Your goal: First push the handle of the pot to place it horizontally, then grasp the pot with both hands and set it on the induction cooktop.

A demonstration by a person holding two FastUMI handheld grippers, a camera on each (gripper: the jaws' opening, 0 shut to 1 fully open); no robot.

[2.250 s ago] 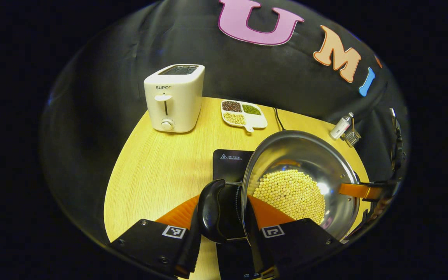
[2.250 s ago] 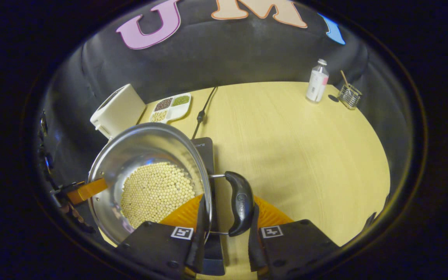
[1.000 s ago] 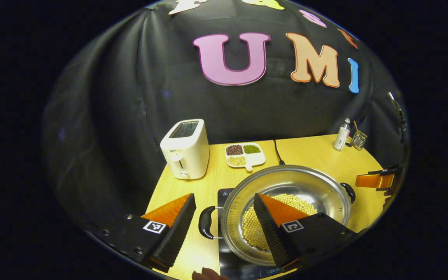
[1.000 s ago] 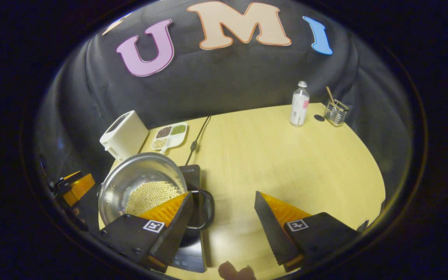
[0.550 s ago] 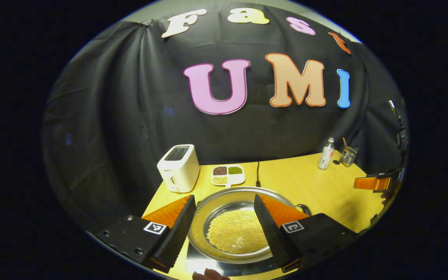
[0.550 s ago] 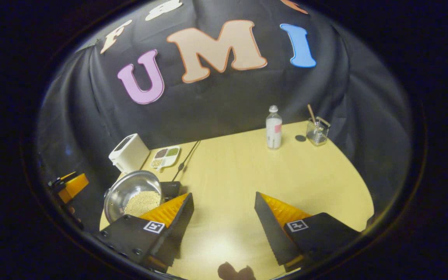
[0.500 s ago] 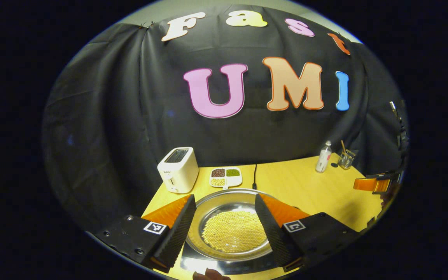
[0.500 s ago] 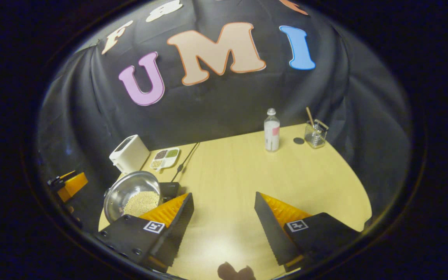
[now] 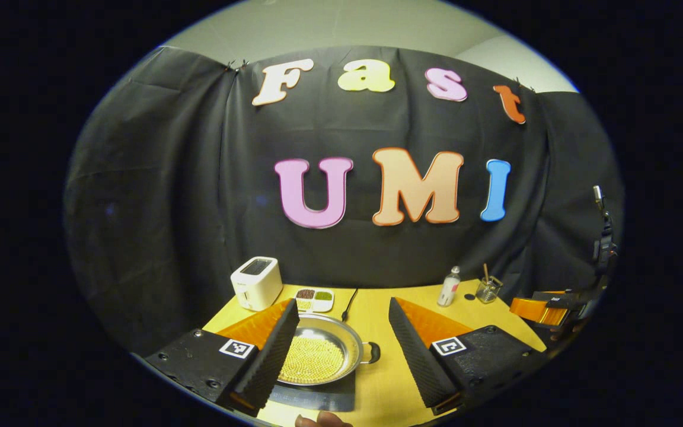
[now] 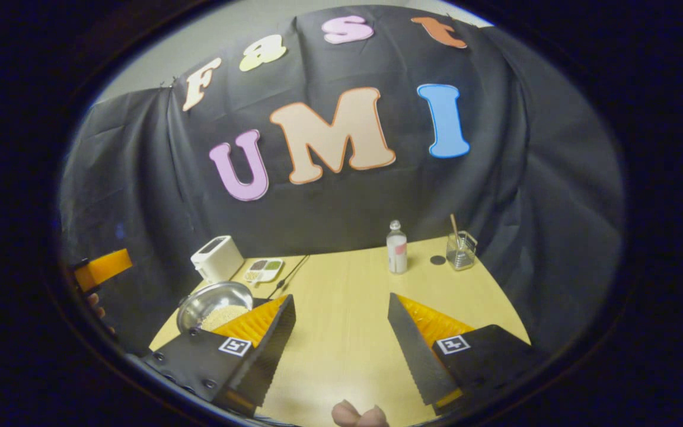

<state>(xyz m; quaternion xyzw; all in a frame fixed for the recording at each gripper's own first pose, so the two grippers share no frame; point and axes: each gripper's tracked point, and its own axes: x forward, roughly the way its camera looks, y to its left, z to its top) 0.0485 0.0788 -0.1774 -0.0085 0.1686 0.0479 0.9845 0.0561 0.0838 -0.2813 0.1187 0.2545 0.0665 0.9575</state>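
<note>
Pot (image 9: 316, 356) with one handle (image 9: 373, 352) visible sits on the cooktop (image 9: 324, 396) in my left gripper view; both grippers (image 9: 341, 341) (image 10: 341, 332) gape wide, empty.

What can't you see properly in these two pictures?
- Left gripper view: the pot's left side and handle, behind one finger of the left tongs.
- Left gripper view: the induction cooktop, mostly covered by the pot.
- Right gripper view: the pot's near side, behind a finger of the right tongs.
- Both views: the divided dish's contents, too small to identify.
- Right gripper view: the bottle's label, too small.
</note>
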